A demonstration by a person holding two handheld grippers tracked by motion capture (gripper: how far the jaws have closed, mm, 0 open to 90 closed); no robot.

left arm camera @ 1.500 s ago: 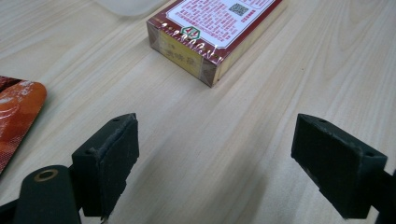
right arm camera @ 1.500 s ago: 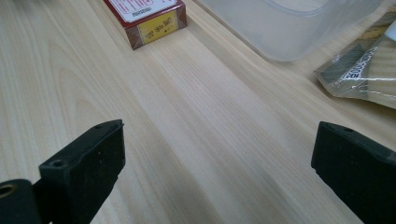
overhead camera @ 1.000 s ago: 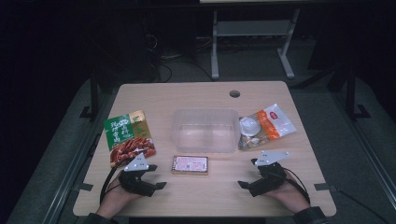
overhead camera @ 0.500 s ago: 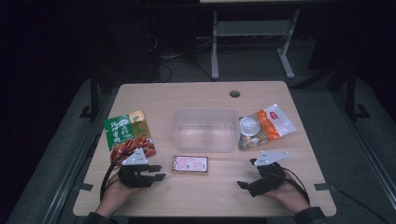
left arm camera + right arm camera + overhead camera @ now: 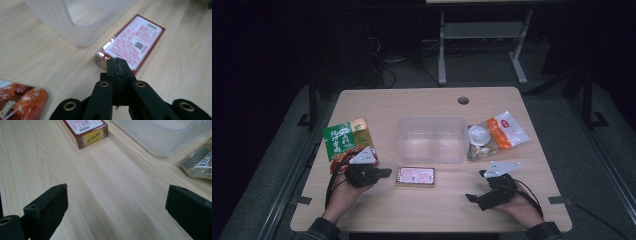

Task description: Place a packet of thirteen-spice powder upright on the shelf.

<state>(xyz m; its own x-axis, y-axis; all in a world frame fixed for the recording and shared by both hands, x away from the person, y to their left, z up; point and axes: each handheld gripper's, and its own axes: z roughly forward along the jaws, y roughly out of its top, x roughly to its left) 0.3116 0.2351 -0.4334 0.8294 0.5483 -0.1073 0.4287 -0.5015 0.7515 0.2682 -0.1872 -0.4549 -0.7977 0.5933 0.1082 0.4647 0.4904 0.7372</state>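
The left tool [image 5: 384, 173] has its jaws pressed together on nothing, tips just short of the red box [image 5: 415, 176] lying flat on the table [image 5: 422, 215] in front of the clear tub [image 5: 432, 139]. The right tool [image 5: 117, 212] gapes wide and empty (bare wood between its jaws), with an orange bag [image 5: 497, 136] just right of the tub.

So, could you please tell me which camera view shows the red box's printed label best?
The left gripper view: the red box lies close, its label facing the camera. The right gripper view catches just one end of it; the high view shows it whole but small.
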